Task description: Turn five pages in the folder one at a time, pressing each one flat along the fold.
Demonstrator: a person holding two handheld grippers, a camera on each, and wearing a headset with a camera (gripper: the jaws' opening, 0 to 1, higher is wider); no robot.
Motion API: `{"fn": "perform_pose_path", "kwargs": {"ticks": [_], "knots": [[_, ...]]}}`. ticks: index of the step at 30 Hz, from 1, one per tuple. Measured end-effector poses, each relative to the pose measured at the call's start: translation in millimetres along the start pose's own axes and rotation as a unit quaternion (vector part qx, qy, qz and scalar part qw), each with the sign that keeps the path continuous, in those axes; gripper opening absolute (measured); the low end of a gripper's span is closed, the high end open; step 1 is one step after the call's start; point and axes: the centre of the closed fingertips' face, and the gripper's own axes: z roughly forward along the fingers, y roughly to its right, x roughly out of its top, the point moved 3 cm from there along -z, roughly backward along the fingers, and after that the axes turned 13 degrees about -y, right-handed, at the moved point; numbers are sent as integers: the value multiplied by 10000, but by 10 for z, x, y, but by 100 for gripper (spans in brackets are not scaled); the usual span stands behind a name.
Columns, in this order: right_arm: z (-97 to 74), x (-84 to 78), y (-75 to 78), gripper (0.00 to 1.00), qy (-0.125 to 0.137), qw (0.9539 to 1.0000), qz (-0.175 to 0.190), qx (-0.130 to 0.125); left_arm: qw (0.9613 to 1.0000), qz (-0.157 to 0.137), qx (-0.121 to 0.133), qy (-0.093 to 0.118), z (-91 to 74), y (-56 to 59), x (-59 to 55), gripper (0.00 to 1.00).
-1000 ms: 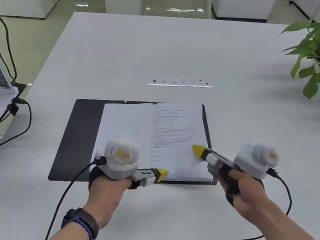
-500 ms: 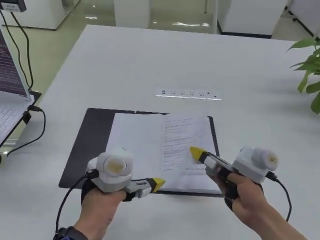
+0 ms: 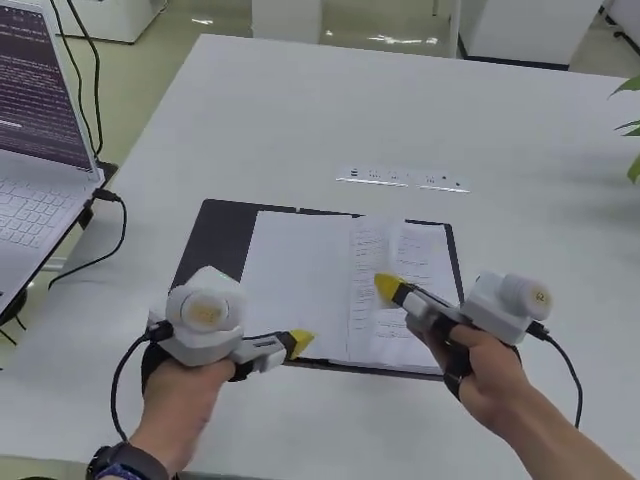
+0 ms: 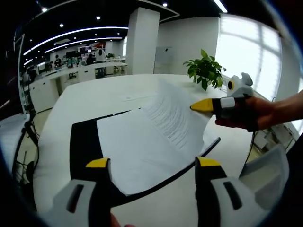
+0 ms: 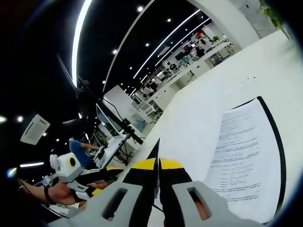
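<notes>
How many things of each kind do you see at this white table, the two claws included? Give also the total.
Claws: 2 (left claw open, right claw shut on a page)
Folder, with its pages: 1
Laptop: 1
Socket strip: 1
Plant: 1
Total: 6

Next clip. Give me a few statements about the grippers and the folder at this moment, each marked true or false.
1. The right gripper is shut on a lifted page of the folder. True.
2. The left gripper has its jaws shut. False: they stand wide apart.
3. The folder lies closed on the table. False: it lies open.
4. An open laptop sits off the table's left side in the head view. True.
</notes>
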Motion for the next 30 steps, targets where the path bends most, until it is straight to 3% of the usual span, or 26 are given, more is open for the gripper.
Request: {"fn": "perform_pose_path", "kwargs": {"ticks": [4,11,18,22,30], "knots": [[115,-35,-104,0,-66,9999,-10,85,9997,130,194,-60,-127,-145,-109,72],[305,-107,-204,0,-166,9998,17,148,9993,5,360,-66,-320,-362,-310,73],[540,-187,-319,0,-348,9991,-3,228,9991,-154,388,10,-466,-445,-421,74],[663,-236,-389,0,-465,9986,-11,266,9985,-348,391,155,-520,-496,-413,73],[911,-363,-490,0,-679,9972,52,306,9976,-442,401,357,-592,-592,-339,74]]}}
